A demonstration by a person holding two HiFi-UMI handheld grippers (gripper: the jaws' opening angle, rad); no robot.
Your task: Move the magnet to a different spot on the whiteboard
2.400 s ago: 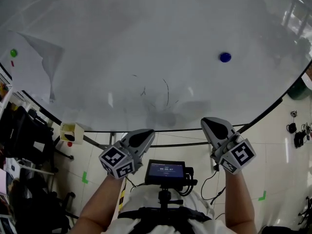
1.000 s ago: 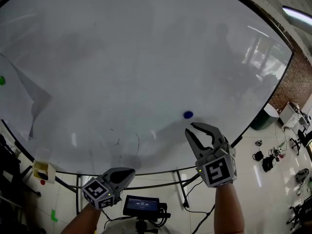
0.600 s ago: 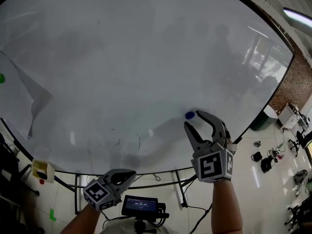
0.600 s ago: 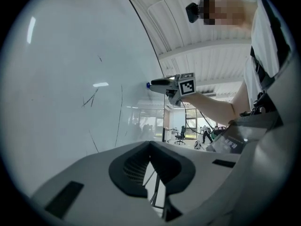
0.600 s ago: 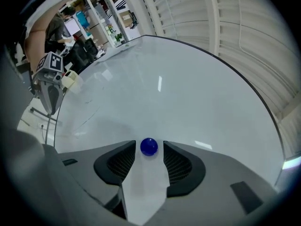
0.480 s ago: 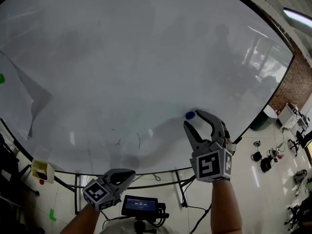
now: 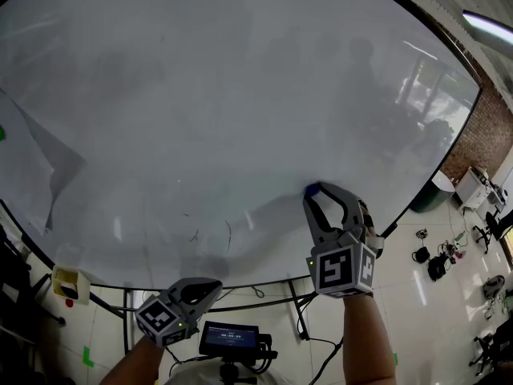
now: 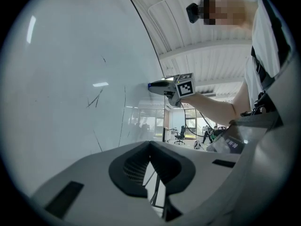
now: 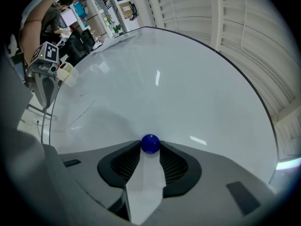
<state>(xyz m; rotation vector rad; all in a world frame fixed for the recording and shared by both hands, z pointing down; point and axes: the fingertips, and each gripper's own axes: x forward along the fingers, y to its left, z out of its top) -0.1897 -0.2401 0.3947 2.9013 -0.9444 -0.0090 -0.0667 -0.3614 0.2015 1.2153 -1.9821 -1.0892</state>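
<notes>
Magnet (image 9: pixel 150 143) on whiteboard (image 9: pixel 183 88) | right gripper (image 9: pixel 150 149) just closing, pinching it | left gripper (image 8: pixel 150 144) closed

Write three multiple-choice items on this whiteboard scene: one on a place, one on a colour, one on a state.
1. Where is the magnet? A) on the floor B) between the jaw tips of the right gripper C) on a desk
2. Its colour? A) red B) yellow C) blue
3. The jaws of the left gripper are: A) together, empty B) wide apart C) on a pen
Answers: 1 B, its jaws have just been closing and pinch it on the whiteboard; 2 C, it shows blue; 3 A, the tips meet, nothing between.
</notes>
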